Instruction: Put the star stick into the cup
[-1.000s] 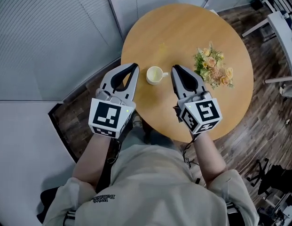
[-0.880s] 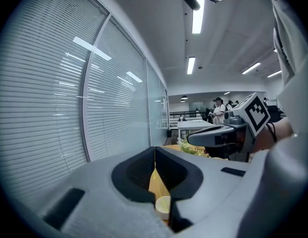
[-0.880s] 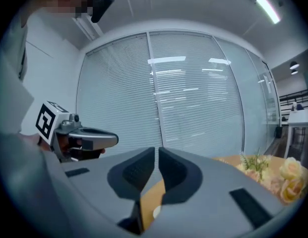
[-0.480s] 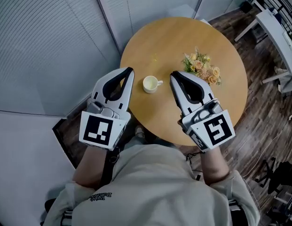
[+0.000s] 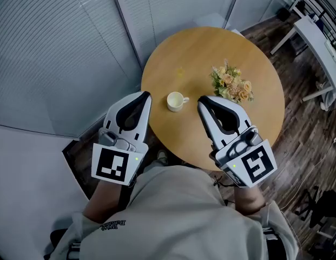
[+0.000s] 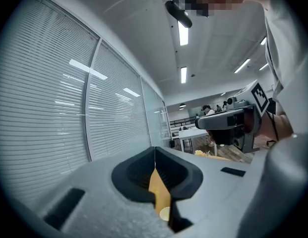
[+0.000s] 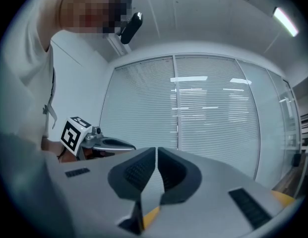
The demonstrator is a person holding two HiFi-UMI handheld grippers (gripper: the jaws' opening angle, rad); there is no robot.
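Observation:
A small white cup (image 5: 177, 101) stands on the round wooden table (image 5: 200, 47), near its front left. A faint small yellow thing (image 5: 180, 71) lies beyond the cup; it is too small to tell whether it is the star stick. My left gripper (image 5: 145, 94) hangs left of the cup over the table's edge, shut and empty. My right gripper (image 5: 202, 100) is right of the cup, also shut with nothing in it. In the left gripper view the jaws (image 6: 154, 150) meet, and the cup (image 6: 165, 213) shows below them. In the right gripper view the jaws (image 7: 156, 150) are closed.
A bunch of orange and yellow flowers (image 5: 231, 85) lies on the table just beyond my right gripper. A wall of window blinds (image 5: 65, 47) runs along the left. A white table (image 5: 315, 34) stands at the far right on the wood floor.
Both grippers have drawn back from beside the cup toward the body, and the table now sits farther away. Both stay shut.

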